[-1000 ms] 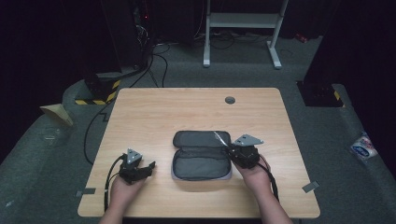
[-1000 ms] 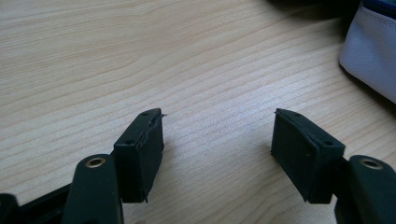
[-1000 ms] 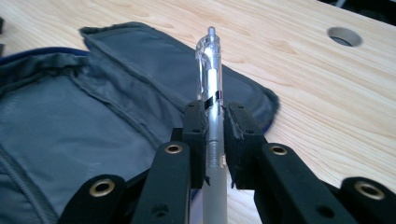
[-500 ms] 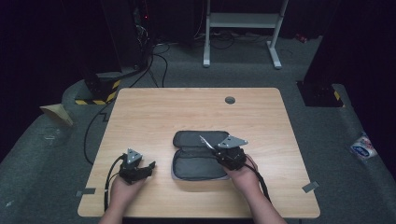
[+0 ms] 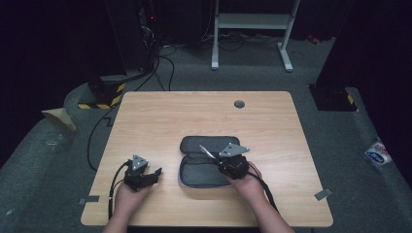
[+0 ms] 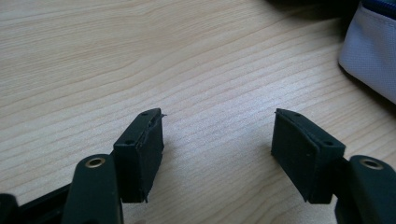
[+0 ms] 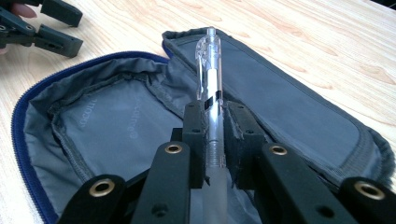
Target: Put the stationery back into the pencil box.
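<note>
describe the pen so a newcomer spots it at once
On the wooden table, find the open grey pencil case near the front edge. Above it, the right gripper clamps a clear pen. It is the one slim, see-through thing among dark fabric and black jaws.

The pen's (image 7: pixel 211 88) lower barrel is disappearing between the right gripper's (image 7: pixel 214 126) pads — its tip hidden — while the pencil case (image 7: pixel 299 116) is running off the frame's bottom edge.
</note>
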Demonstrator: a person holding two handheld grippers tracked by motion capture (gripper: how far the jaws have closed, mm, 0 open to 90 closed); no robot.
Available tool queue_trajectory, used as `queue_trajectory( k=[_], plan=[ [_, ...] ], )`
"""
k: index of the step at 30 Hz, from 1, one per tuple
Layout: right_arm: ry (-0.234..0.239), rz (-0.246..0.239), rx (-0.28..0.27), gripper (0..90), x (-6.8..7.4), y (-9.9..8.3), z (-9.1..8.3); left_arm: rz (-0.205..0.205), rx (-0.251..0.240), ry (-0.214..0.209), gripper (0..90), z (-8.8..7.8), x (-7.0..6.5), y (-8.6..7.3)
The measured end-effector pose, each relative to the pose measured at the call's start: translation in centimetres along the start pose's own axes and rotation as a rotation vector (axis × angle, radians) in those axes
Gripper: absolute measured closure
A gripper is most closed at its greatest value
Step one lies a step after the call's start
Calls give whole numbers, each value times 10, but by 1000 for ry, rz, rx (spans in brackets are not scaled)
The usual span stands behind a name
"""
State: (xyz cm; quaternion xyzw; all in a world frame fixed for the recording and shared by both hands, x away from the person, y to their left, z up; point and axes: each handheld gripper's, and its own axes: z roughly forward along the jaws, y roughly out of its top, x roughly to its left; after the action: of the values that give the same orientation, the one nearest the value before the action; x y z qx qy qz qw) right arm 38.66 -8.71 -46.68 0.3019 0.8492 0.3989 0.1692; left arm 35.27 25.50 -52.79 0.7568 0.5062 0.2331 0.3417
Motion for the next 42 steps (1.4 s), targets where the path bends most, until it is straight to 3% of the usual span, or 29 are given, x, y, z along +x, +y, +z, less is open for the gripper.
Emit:
queue_trajectory(
  k=[16, 27, 42],
  plan=[
    [43, -45, -7, 782, 16, 11, 9, -1, -1, -1, 343, 0, 0, 0],
    [70, -73, 29, 782, 25, 8, 17, -1, -1, -2, 342, 0, 0, 0],
    [76, -84, 50, 754, 26, 6, 18, 0, -1, -2, 342, 0, 0, 0]
  ],
)
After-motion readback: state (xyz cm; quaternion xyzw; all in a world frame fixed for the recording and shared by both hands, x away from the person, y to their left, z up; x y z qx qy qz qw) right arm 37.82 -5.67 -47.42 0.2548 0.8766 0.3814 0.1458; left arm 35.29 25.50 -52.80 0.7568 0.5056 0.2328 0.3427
